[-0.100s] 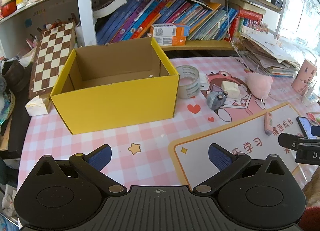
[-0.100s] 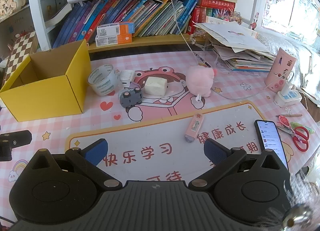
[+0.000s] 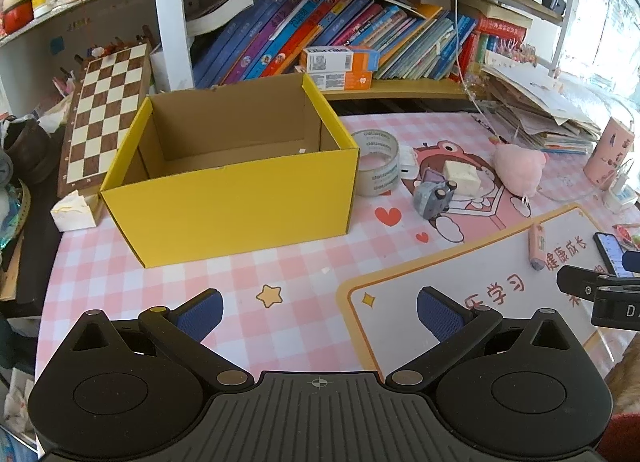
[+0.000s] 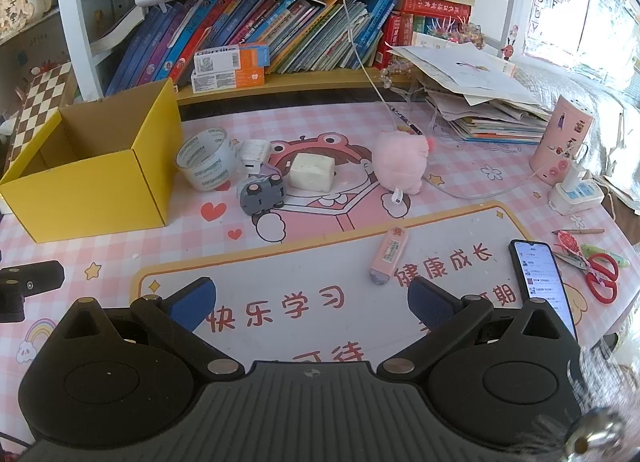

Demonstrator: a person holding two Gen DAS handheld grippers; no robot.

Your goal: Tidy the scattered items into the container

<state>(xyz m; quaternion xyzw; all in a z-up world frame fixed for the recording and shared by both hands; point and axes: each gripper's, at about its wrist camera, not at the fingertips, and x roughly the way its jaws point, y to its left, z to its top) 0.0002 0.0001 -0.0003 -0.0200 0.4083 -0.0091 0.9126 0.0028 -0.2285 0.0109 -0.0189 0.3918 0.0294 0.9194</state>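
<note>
Showing, from left to right: the open yellow box, nothing visible inside; tape roll just beside its right wall; grey toy car; white block; pink plush; pink eraser, long axis running toward the upper right. Left gripper and right gripper both gape, holding nothing. The eraser lies just ahead-right of the right jaws, the nearer pair.
</note>
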